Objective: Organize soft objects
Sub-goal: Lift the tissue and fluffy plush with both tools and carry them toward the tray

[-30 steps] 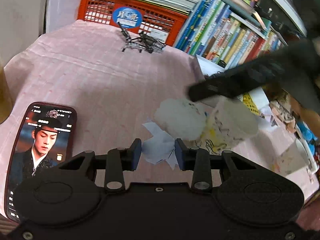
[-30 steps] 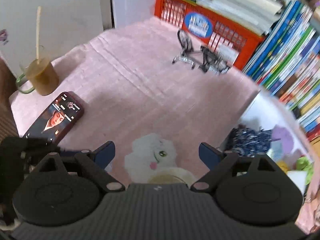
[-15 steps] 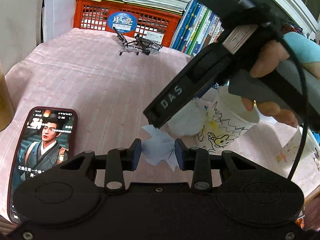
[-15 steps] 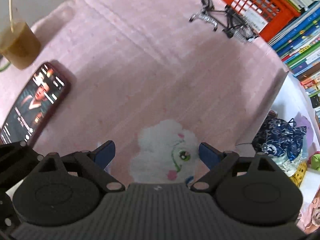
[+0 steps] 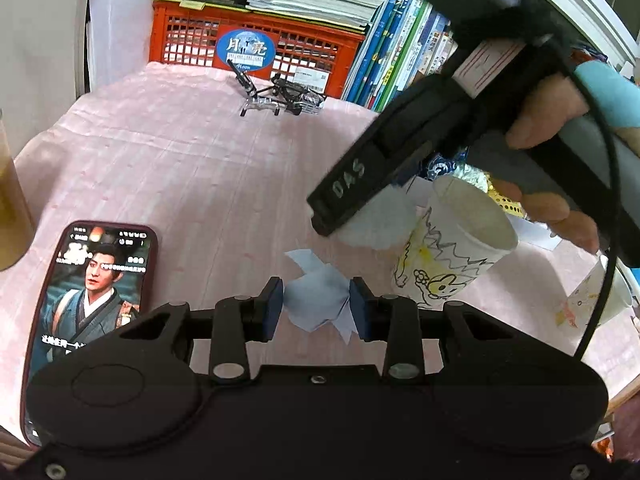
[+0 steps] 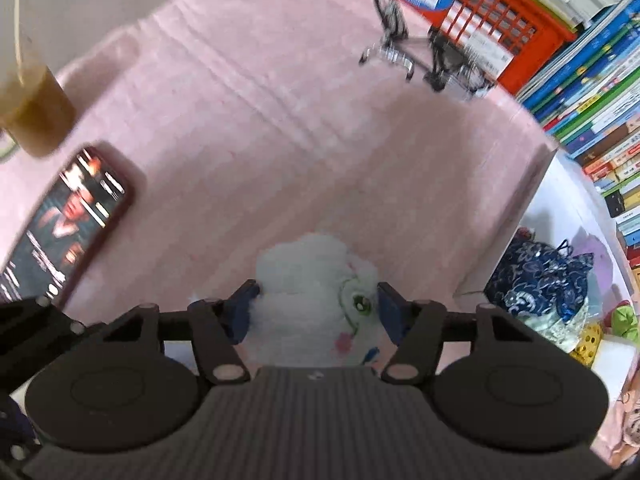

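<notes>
Two grippers are seen over a pink cloth (image 5: 192,168). A crumpled pale blue paper (image 5: 316,300) is pinched by the left gripper (image 5: 317,305). A white fluffy toy (image 6: 312,292) lies on the cloth beside a paper cup (image 5: 452,248). The right gripper (image 6: 316,304) has just been closing around it, and its pads seem to be pressed into the fluff, though the view is blurred. A phone (image 5: 92,300) is laid nearby.

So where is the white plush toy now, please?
The white plush toy lies on the pink cloth, between the right gripper pads, which have just been closing; the paper cup stands beside it.
</notes>
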`<state>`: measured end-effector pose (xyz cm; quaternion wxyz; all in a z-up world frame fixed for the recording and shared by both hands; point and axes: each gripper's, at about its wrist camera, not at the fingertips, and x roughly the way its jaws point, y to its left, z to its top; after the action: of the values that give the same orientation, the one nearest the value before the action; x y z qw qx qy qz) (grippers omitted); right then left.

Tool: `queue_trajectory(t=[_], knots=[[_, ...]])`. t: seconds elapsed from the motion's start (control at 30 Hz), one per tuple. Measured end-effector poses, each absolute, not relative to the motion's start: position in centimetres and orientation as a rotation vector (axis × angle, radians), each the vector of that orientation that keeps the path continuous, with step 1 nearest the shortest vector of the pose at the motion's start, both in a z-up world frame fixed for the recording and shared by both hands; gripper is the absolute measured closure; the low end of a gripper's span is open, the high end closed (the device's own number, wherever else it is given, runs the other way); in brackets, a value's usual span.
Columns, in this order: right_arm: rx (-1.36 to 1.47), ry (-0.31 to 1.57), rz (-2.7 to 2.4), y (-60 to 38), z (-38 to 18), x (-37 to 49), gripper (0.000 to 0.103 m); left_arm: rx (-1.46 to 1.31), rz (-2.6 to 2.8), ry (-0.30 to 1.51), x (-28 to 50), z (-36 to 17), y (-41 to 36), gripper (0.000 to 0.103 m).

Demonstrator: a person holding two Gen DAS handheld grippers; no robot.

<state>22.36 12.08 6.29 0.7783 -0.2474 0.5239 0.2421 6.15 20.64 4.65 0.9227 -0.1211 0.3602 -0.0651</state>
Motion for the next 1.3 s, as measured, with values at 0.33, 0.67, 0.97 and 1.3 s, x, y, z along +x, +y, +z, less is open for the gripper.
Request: queue_trajectory(t=[0.33,0.67,0.97,1.3], knots=[[-0.393,0.966,0.595,8.6,11.9,19.8,0.037,-0.214,-0.108,0.68,5.3,7.7,19.7,0.069],[-0.304,0.817,0.588,2.3,16.1,16.4,0.036,-0.15,-0.166,0.611,3.8,12.0,16.1,0.069],[-0.217,0.727,0.513,-5.0,18.0,14.1,0.036,-0.1,-0.233,0.576,3.7,14.9,10.6,0.069],[-0.1,0.672,0.4,-13.7,18.5,13.1,0.035,-0.088,-0.293,0.571,5.4,17.1,5.4,0.069]])
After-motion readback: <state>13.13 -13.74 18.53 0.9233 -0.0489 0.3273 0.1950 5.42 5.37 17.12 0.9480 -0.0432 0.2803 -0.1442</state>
